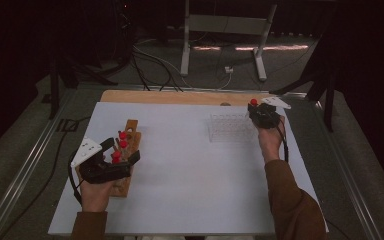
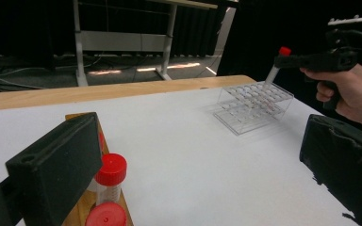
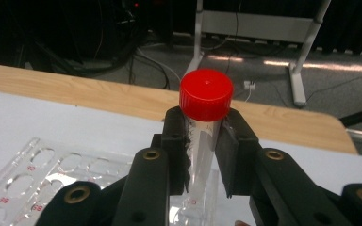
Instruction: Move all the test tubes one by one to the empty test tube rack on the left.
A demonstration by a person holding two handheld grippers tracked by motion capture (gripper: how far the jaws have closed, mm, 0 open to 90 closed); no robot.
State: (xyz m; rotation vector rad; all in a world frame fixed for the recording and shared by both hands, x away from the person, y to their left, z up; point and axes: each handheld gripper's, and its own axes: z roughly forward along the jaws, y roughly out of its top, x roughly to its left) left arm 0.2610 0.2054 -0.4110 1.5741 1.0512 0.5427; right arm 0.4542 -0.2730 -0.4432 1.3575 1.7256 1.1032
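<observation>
left gripper (image 1: 125, 155) jaws wide apart over wooden rack (image 1: 126, 165) of red-capped tubes (image 2: 109, 181) at near left, white bench (image 1: 190, 175), right gripper (image 3: 202, 155) clamped on capped tube (image 3: 203, 127), tube tilted above clear rack (image 1: 230, 127) at far right

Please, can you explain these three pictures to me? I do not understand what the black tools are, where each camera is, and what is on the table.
A person holds a two-jaw hand gripper in each hand. One picture looks down on the table from above; the other two come from cameras riding on each gripper.

On the white table lie a wooden rack with red-capped tubes and a clear plastic rack.

The right gripper is shut on one red-capped tube, holding it at the clear rack's far end. The left gripper is open around the tubes in the wooden rack and grips nothing.
</observation>
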